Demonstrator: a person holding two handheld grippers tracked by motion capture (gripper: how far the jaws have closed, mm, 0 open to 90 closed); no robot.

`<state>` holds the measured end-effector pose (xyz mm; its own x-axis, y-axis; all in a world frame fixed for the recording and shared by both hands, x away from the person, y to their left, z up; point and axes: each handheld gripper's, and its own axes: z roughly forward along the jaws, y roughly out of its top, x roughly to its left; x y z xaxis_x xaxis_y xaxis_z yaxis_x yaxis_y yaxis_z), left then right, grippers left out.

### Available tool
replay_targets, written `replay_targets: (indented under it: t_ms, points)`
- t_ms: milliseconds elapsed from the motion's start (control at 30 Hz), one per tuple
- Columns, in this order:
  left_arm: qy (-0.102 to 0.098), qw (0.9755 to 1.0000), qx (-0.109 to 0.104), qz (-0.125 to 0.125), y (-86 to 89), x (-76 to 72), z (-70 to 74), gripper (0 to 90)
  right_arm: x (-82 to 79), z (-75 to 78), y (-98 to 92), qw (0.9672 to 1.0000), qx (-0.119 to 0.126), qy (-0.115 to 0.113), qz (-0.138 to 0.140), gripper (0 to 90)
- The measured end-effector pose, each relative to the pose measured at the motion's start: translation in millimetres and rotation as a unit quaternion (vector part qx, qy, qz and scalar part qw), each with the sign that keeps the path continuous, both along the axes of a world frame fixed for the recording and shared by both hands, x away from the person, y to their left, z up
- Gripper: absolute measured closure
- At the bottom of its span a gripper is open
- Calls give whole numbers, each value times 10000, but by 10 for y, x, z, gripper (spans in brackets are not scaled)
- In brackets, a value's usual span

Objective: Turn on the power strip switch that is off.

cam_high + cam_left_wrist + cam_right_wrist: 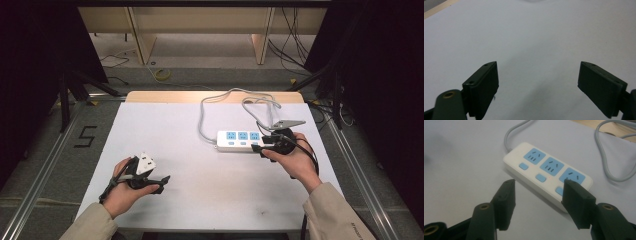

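Two open claws over a white bench, the right one at a white power strip.

On the left, the left claw [159, 183] rests low on the flat white bench [165, 130] in the person's left hand [122, 192]; its jaws stand wide apart with nothing but bare bench between and ahead of them, as the left gripper view shows. Well away to its right lies the white plastic power strip with three blue sockets [239, 140], its grey round cable [210, 107] looping off toward the far edge. The right claw [260, 146], held in the right hand [295, 160], sits at the strip's right end, jaws spread wide and gripping nothing. In the right gripper view the strip [544, 172] lies just ahead of that claw, one jaw overlapping the nearest socket's end, the other over bare bench beside it; whether a pad touches the strip cannot be told.
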<state>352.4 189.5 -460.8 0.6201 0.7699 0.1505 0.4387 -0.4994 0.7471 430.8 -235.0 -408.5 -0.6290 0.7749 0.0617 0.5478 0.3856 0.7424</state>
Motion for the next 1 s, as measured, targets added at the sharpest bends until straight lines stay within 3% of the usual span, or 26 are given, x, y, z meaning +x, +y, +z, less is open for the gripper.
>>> replay_targets:
  t_ms: [333, 733, 1000]
  points:
    - [34, 10000, 11, 2, 4, -2, -6, 166, -144, -64, -172, 9999, 102, 7, -79, 371]
    - [39, 10000, 8, 15, 7, -3, -6, 166, -382, -174, -403, 9990, 282, -294, -185, 338]
    - [15, 10000, -1, 1, 2, -4, 2, 166, -585, -240, -507, 9969, 482, -485, -402, 335]
